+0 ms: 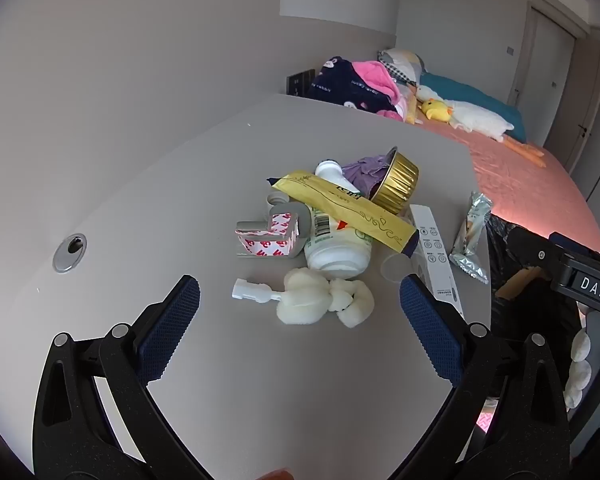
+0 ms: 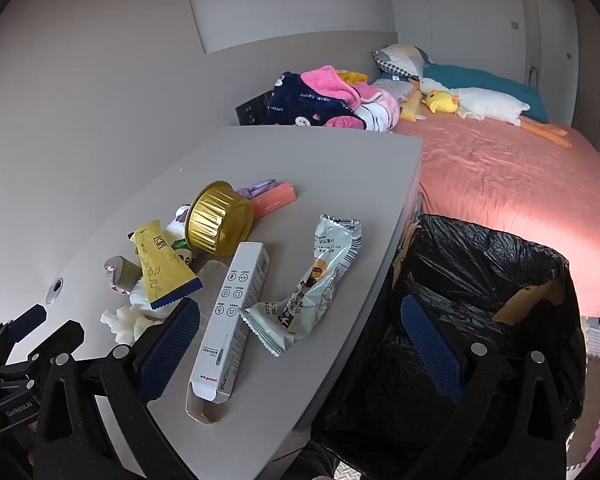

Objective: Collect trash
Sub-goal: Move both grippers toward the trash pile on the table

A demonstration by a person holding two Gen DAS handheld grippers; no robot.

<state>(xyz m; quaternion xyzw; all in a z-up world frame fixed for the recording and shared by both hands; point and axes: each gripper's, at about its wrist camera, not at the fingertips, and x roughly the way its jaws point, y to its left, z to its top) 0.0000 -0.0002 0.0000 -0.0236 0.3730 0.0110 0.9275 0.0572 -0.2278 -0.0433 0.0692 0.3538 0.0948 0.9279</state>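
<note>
While both grippers hover above the grey desk [image 2: 308,168], the trash lies in a heap at its middle. Left gripper [image 1: 300,300]: jaws spread wide, holding nothing, aimed at the white foam lump [image 1: 324,300] nearest to it. Right gripper [image 2: 300,320]: jaws likewise wide and empty, straddling the desk's right edge, with the long white carton [image 2: 232,312] just inside its left finger and the black-lined bin [image 2: 488,304] under its right finger. Farther into the heap, the yellow sachet [image 1: 348,208] rests across the white bottle [image 1: 336,240], and the gold foil cup [image 1: 396,180] lies tipped on its side against both. A silver snack wrapper [image 2: 316,280] lies near the right edge, beside the carton.

Risks, as a judgement: the foam lump is soft and irregular, so a shallow pinch may tear it or let it slip. Pulling any item from the heap may topple the foil cup or roll the bottle, since the pieces lean on one another. The wrapper and carton sit close to the edge; a nudge from the right gripper could push them off beside the bin instead of into it.
</note>
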